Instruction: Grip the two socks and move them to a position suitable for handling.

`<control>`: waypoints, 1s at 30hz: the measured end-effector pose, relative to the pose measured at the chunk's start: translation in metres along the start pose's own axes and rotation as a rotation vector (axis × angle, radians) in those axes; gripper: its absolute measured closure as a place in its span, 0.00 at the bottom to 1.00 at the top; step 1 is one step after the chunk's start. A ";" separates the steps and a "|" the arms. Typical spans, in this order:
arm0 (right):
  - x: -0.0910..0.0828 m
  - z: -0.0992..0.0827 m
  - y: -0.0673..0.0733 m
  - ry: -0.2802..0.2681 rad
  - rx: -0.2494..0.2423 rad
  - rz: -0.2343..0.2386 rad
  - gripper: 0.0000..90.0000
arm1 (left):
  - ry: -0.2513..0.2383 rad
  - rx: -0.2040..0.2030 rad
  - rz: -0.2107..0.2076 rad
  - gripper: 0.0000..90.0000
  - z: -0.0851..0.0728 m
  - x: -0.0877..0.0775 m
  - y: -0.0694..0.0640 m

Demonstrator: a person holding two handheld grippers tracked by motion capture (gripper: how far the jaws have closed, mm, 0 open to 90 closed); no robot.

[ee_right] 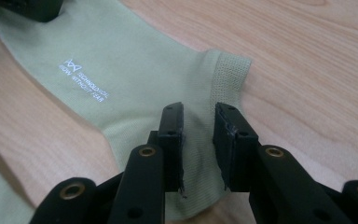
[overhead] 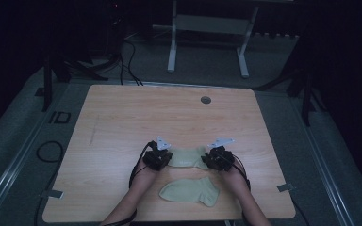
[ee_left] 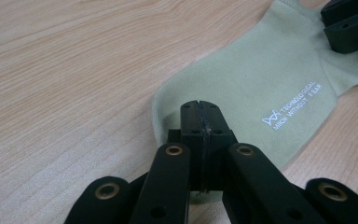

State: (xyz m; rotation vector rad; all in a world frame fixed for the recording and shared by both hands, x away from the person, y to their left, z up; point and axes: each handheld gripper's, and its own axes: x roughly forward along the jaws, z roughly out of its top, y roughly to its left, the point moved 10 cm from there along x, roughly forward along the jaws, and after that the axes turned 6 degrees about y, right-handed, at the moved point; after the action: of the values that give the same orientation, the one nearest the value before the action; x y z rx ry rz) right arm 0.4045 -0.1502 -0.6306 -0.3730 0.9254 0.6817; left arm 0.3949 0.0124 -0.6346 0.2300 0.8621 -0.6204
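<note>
Left tool is clamped on the toe edge of the far sock lying flat on the bench, while the right tool straddles its cuff end with jaws apart, so lifting now could drag it one-sided and bunch it.

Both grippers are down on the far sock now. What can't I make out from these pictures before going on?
- Left gripper, left gripper view: shut jaws hide whether sock fabric is pinched.
- Right gripper, right gripper view: whether pads touch the cloth.
- High view: grippers cover both sock ends.
</note>
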 end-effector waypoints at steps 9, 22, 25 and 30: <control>0.002 0.005 0.000 0.013 -0.008 0.025 0.73 | -0.012 -0.022 -0.017 0.97 -0.001 -0.002 0.000; -0.054 -0.003 0.024 -0.125 -0.056 0.085 0.26 | -0.096 0.008 -0.083 0.72 -0.008 -0.068 -0.010; -0.066 -0.018 0.030 -0.131 -0.081 0.071 0.21 | -0.096 0.006 -0.098 0.66 -0.017 -0.077 -0.015; -0.086 -0.041 0.027 -0.136 -0.022 0.089 0.53 | -0.072 0.003 -0.122 0.63 -0.040 -0.086 -0.026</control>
State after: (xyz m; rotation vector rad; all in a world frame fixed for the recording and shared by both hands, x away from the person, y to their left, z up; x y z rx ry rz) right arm 0.3255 -0.1854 -0.5828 -0.3024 0.8096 0.7895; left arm 0.3119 0.0448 -0.5924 0.1577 0.8103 -0.7398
